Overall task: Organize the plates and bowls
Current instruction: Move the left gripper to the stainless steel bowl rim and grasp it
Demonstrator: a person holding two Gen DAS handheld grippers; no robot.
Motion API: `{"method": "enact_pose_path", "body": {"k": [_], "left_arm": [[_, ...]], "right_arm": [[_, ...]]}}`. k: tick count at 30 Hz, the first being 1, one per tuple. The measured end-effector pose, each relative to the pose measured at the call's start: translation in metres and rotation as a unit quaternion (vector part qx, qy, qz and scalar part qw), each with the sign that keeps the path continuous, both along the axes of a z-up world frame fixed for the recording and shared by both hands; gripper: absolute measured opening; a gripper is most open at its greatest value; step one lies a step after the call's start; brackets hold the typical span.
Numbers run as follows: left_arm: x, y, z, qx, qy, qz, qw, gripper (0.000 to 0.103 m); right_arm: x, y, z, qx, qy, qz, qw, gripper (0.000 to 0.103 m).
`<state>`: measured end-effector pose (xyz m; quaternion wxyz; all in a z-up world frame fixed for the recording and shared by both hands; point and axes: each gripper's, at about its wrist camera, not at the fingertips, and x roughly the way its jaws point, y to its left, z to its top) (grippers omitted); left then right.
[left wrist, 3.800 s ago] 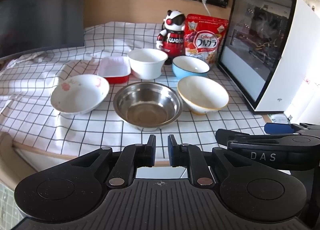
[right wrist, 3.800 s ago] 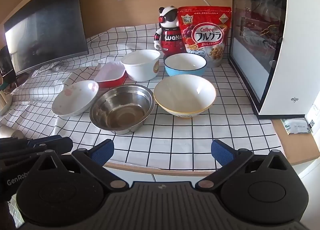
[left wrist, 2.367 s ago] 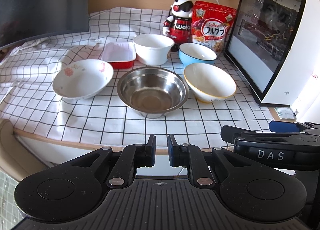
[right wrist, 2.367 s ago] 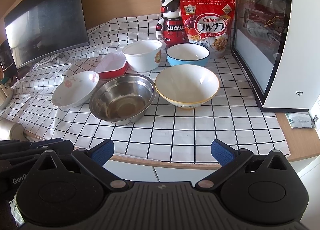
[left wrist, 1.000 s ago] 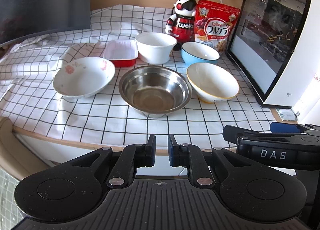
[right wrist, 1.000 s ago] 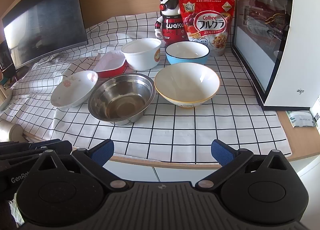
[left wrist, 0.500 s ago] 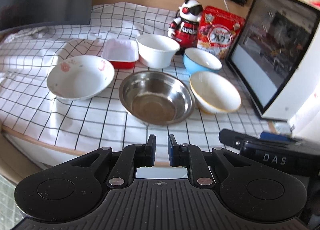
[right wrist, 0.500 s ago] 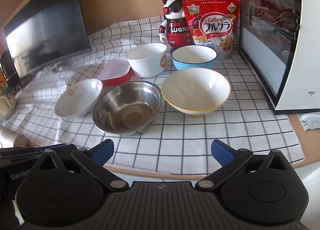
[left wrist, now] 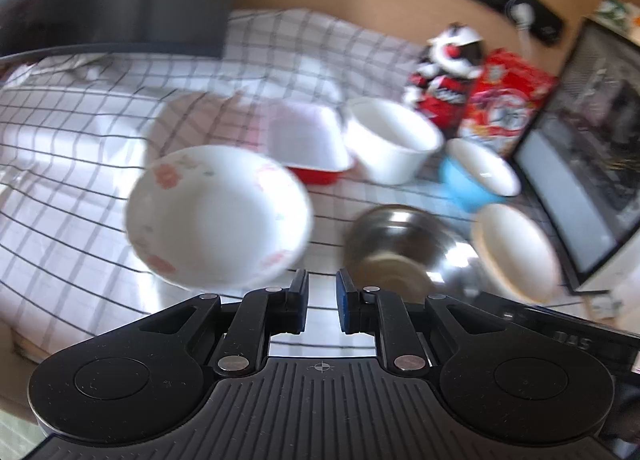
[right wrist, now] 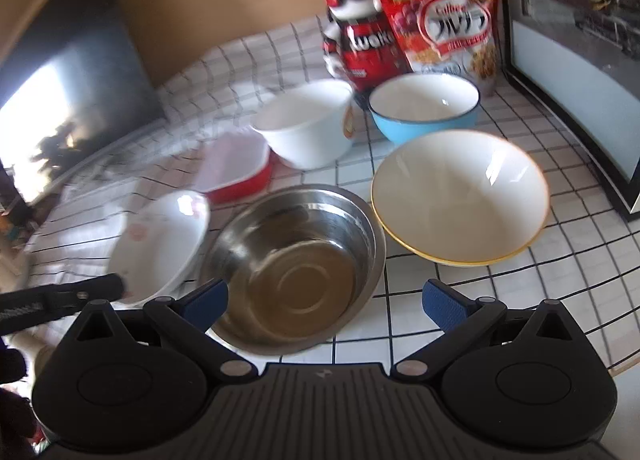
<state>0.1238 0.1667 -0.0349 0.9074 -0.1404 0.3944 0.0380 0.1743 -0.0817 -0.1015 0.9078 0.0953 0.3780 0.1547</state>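
Just ahead of the left tongs (left wrist: 322,287), the flowered white bowl (left wrist: 218,215) is sitting on the checked cloth (left wrist: 80,147) over the counter. These tongs are standing a little apart, gripping nothing. The right tongs (right wrist: 325,300) are gaping wide and empty, hanging over the near rim of the steel bowl (right wrist: 294,264). Right of that, the yellow-rimmed bowl (right wrist: 460,195) is resting. Behind are sitting the blue bowl (right wrist: 424,107), the white bowl (right wrist: 306,127) and the red dish (right wrist: 236,167).

Left view motion-blurred, steel bowl (left wrist: 404,244) smeared, monitor (right wrist: 68,99) cropped
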Motion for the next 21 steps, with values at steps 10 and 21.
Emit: {"method": "enact_pose_path", "body": {"k": [10, 21], "left_arm": [[0.07, 0.03, -0.023, -0.089, 0.024, -0.194, 0.9766, 0.016], [0.11, 0.0, -0.03, -0.077, 0.027, -0.237, 0.9682, 0.016]], "right_arm": [[0.034, 0.026, -0.039, 0.057, 0.085, -0.08, 0.992, 0.103], [0.059, 0.012, -0.055, 0.106, 0.118, -0.063, 0.985, 0.103]]}}
